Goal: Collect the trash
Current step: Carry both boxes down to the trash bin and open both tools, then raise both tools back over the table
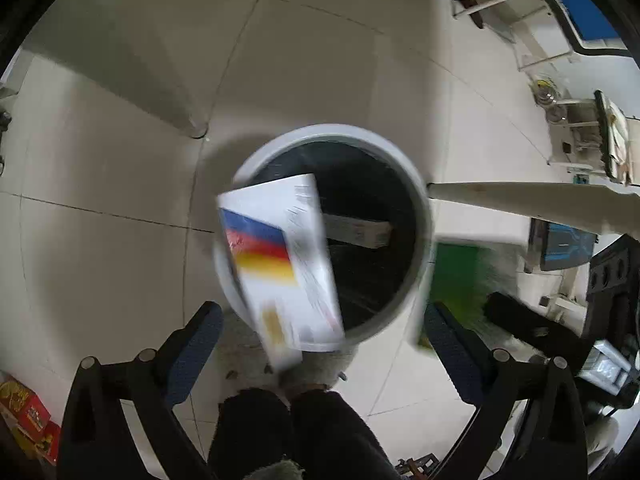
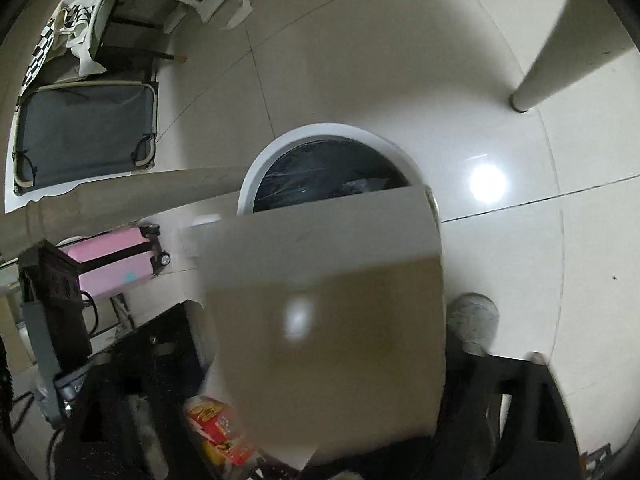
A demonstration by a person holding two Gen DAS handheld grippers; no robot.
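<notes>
1. Black trouser legs (image 1: pixel 296 432) of the person lie nearest the lens in the left wrist view, between the 2 arms of the left claw (image 1: pixel 322 320). This claw is spread wide, and its blue-padded fingers (image 1: pixel 200 344) touch nothing.
2. White carton (image 1: pixel 280 264), printed with blue, red and yellow bands, appears motion-blurred between the spread fingers and over the near rim of the bin; it seems to be in free fall, and no finger touches it.
3. White round bin (image 1: pixel 420 200), lined with a dark bag, stands on the tiled floor (image 1: pixel 120 160) directly ahead. 1 long pale box (image 1: pixel 360 232) already lies inside.
4. Green object (image 1: pixel 460 276), blurred, sits to the right of the bin toward the other tool; what it is cannot be told.
5. Right claw: a large flat beige card (image 2: pixel 332 320) fills the right wrist view and hides the fingers, so whether this claw pinches the card cannot be told. The card's far edge overlaps the bin's (image 2: pixel 256 172) near rim.
6. Red and yellow package (image 2: pixel 218 424) lies on the floor below the card, still uncollected.
7. Judgement: the step in hand is the drop. Done well, each piece is released squarely over the opening, tilted end-down so that the wide card clears the rim rather than bridging it.
</notes>
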